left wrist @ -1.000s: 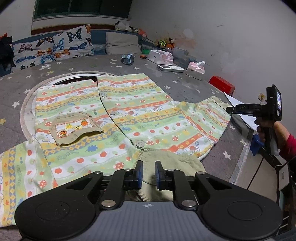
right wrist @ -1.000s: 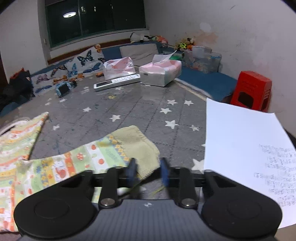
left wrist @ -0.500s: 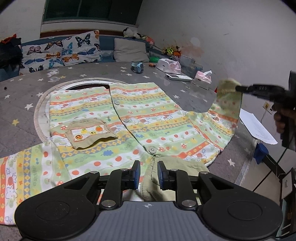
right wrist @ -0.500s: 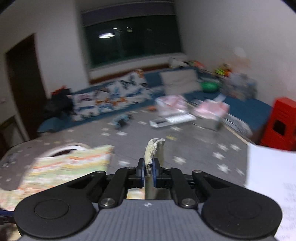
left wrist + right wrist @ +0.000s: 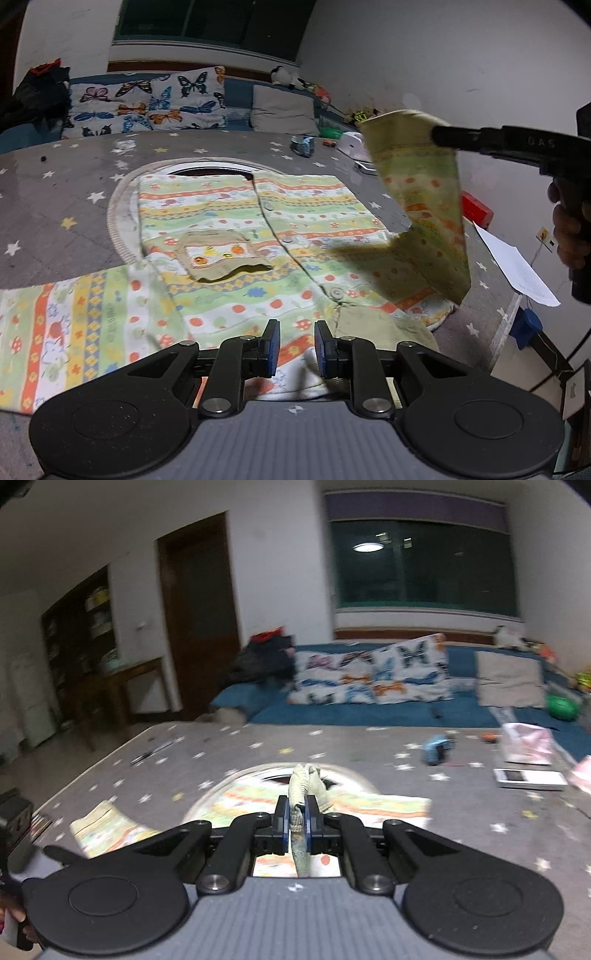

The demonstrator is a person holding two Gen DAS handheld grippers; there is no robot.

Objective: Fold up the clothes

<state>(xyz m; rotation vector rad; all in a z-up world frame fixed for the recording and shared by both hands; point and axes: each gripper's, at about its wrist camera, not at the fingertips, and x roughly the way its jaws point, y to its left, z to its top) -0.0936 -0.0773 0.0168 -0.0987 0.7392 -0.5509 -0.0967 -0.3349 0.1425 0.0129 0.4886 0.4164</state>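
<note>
A striped, colourful child's cardigan (image 5: 236, 229) with a khaki chest pocket lies front-up on the grey star-patterned mat. Its left sleeve (image 5: 74, 325) lies flat at the near left. My right gripper (image 5: 296, 818) is shut on the right sleeve's cuff (image 5: 301, 797) and holds the sleeve (image 5: 424, 206) lifted in the air over the cardigan's right side. In the left wrist view the right gripper's tip (image 5: 441, 136) shows at the cuff. My left gripper (image 5: 295, 349) is open a little and empty, hovering low over the cardigan's khaki hem (image 5: 376, 325).
A white sheet of paper (image 5: 517, 269) lies at the mat's right edge, with a red stool (image 5: 476, 210) behind it. Tissue packs, a remote (image 5: 528, 777) and a small blue toy (image 5: 437, 747) lie on the far mat. A blue sofa with butterfly pillows (image 5: 147, 103) runs along the back.
My right gripper has carried the sleeve cuff higher and leftward, over the cardigan, swinging its view left. My left gripper has moved slightly forward over the hem and stays open.
</note>
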